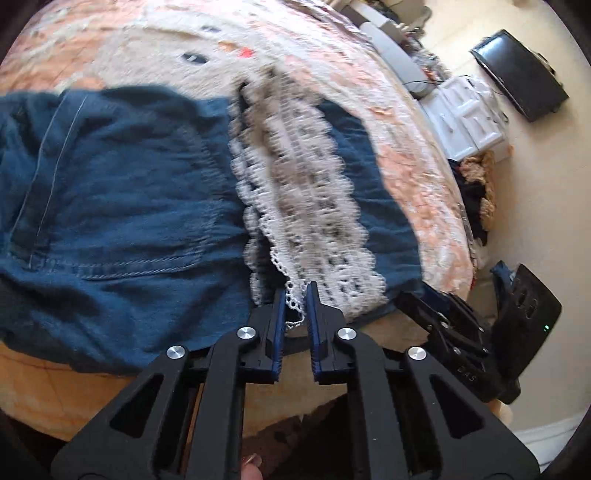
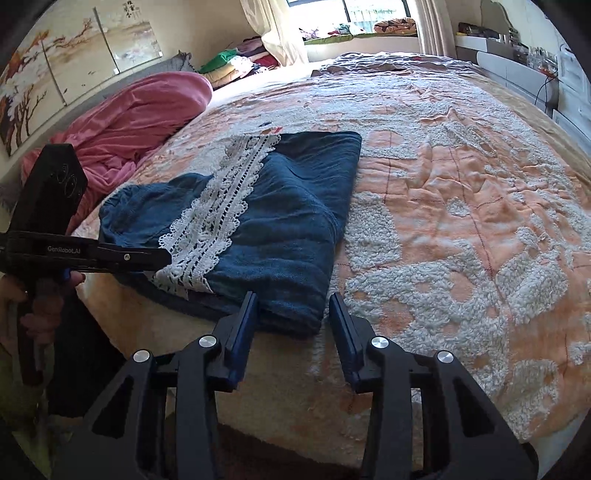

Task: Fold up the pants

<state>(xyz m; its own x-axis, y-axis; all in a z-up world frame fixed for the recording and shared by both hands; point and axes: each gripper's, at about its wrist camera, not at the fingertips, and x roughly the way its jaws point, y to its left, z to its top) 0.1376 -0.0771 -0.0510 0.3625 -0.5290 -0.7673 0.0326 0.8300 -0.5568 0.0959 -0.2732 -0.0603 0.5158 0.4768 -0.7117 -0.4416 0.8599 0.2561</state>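
Between my left fingers (image 1: 296, 295) sits the lace trim (image 1: 306, 206)'s near end, pinched loosely in a narrow gap. My right fingers (image 2: 293, 308) gape wide around the near corner of the pants (image 2: 280, 236), folded on the bed (image 2: 461, 221) ahead. Soft, limp, light cloth; I'd grip the thick folded edge, not the delicate lace.

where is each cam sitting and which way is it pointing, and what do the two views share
Left wrist: sits on the left gripper, looking along its fingers across the blue pants and their lace strip on the bed; the right gripper shows at right.
Right wrist: sits on the right gripper at the bed's near edge, facing up the bed towards the window; the left gripper and the hand holding it show at left.
Shared: the pants, lace strip and bed.
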